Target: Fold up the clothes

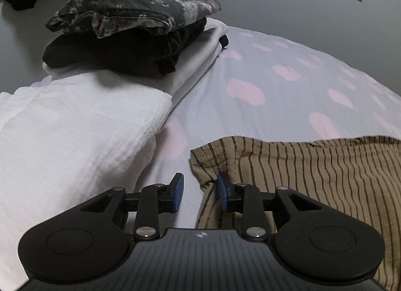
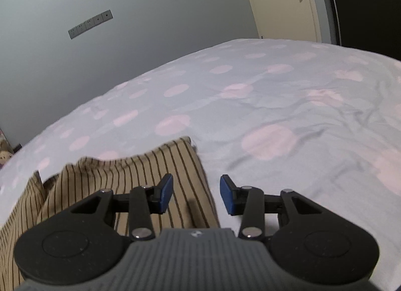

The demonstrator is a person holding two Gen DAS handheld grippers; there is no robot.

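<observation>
Both grippers tilt down over the bed. The left gripper (image 1: 200, 192) has its jaws apart, a corner of the tan striped garment (image 1: 313, 173) beside its right pad, ungripped. The right gripper (image 2: 196, 194) is open over the garment's right edge. Only the left view shows a white folded cloth (image 1: 75, 135) at left, then a stack of folded clothes (image 1: 130, 33) at upper left on the dotted bedsheet (image 1: 275, 78).

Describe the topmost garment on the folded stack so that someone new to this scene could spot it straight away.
On the bed with the pink-spotted sheet, a stack of folded clothes sits at the far left by the wall. Its top piece is the dark floral garment, lying on a plain black one and white ones; it alone is patterned with flowers.
</observation>
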